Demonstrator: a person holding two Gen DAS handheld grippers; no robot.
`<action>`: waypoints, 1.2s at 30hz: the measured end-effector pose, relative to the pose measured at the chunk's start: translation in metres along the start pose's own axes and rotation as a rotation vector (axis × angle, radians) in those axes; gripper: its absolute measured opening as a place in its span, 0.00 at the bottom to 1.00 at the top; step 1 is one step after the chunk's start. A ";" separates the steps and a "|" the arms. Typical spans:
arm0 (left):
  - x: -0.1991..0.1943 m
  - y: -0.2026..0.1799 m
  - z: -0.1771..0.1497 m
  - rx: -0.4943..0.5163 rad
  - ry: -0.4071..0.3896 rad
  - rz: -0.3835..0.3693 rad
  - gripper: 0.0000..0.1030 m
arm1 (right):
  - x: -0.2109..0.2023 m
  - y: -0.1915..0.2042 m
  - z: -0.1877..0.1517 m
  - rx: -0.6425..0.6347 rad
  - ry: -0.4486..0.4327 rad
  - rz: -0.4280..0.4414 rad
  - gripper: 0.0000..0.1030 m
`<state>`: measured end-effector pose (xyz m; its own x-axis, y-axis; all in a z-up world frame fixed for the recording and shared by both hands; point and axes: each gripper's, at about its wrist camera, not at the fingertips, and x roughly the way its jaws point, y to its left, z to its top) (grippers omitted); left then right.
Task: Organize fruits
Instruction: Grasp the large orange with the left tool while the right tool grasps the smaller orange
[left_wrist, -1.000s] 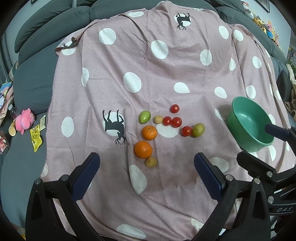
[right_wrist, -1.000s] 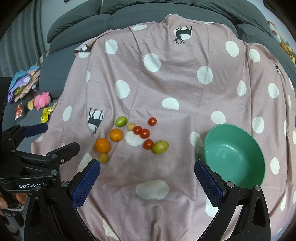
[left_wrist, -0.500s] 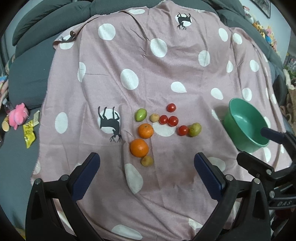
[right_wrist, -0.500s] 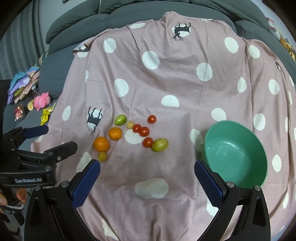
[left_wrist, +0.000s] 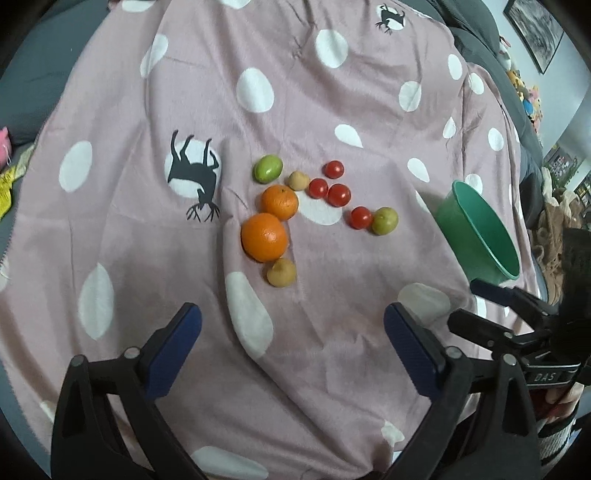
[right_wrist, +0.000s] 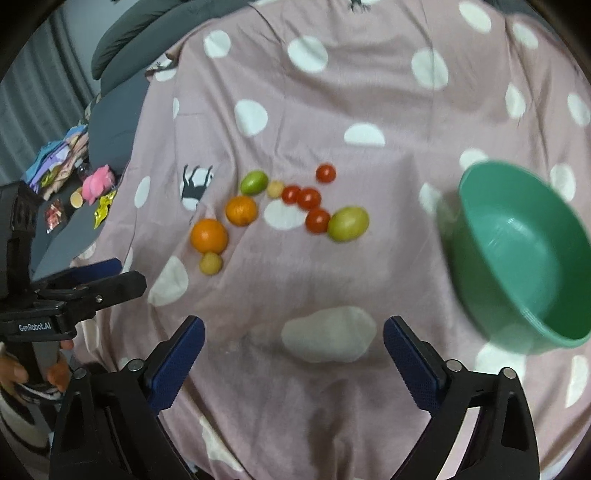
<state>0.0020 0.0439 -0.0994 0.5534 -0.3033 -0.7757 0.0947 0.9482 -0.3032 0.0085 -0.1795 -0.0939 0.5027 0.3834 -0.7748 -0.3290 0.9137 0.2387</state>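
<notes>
Left gripper (left_wrist: 291, 328) and right gripper (right_wrist: 293, 338): jaws wide, just been closing slightly, nothing between them. Oranges (left_wrist: 264, 237) lie ahead of the left; green bowl (right_wrist: 517, 251) ahead-right of the right.

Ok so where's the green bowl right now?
The green bowl sits empty on the polka-dot blanket, at the right of both wrist views, apart from the fruit; its nearest neighbour is the yellow-green fruit beside a cherry tomato.

My left black plastic two-finger gripper (left_wrist: 291, 325) carries 2 blue ribbed pads and silver screws; white "GenRobot.AI" lettering marks its body. My right black matching gripper (right_wrist: 293, 334) reads "DAS".
</notes>
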 end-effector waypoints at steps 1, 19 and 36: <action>0.002 0.001 0.000 0.001 -0.002 0.000 0.89 | 0.003 0.000 0.001 0.005 0.008 0.014 0.88; 0.070 0.008 0.043 0.200 0.020 0.095 0.55 | 0.057 -0.009 0.044 0.052 0.007 0.183 0.75; 0.081 0.000 0.039 0.452 -0.046 0.172 0.40 | 0.128 -0.001 0.095 0.130 0.116 0.335 0.71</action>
<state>0.0789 0.0232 -0.1403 0.6278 -0.1441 -0.7649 0.3433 0.9332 0.1060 0.1495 -0.1189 -0.1379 0.2886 0.6526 -0.7006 -0.3517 0.7528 0.5564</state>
